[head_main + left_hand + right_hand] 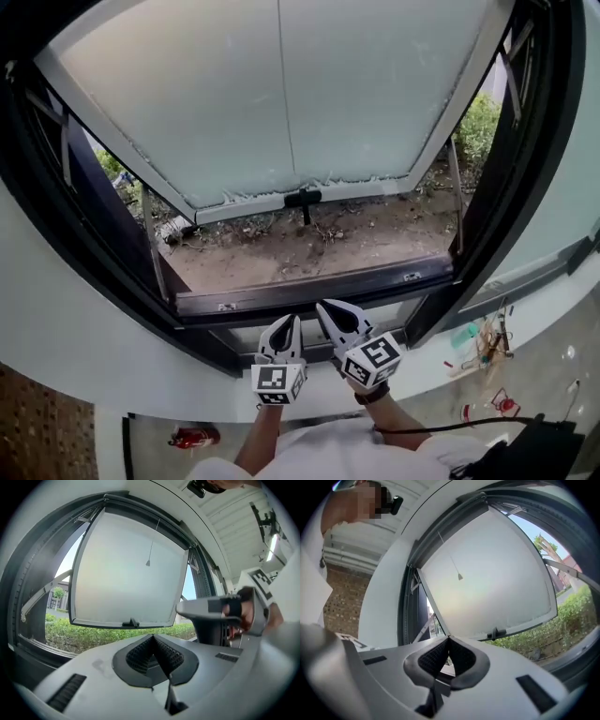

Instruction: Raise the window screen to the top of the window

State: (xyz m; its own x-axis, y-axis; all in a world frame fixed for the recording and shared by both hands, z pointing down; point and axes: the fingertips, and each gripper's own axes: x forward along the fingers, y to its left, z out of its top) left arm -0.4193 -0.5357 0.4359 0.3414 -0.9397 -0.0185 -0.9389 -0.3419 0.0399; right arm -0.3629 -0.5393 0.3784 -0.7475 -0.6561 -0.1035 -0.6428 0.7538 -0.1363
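left claw [284,333] pressing shut on nothing | right claw [337,319] likewise shut, empty, both hovering lower centre near sill [309,292] | window screen [140,509] seemingly sitting rolled up, upper centre, pull cord [147,563] dangling | risk: unlatched screen sliding down, or shut claws knocking the sill

Grey floor [150,455], a red fire extinguisher [195,437] lying on it
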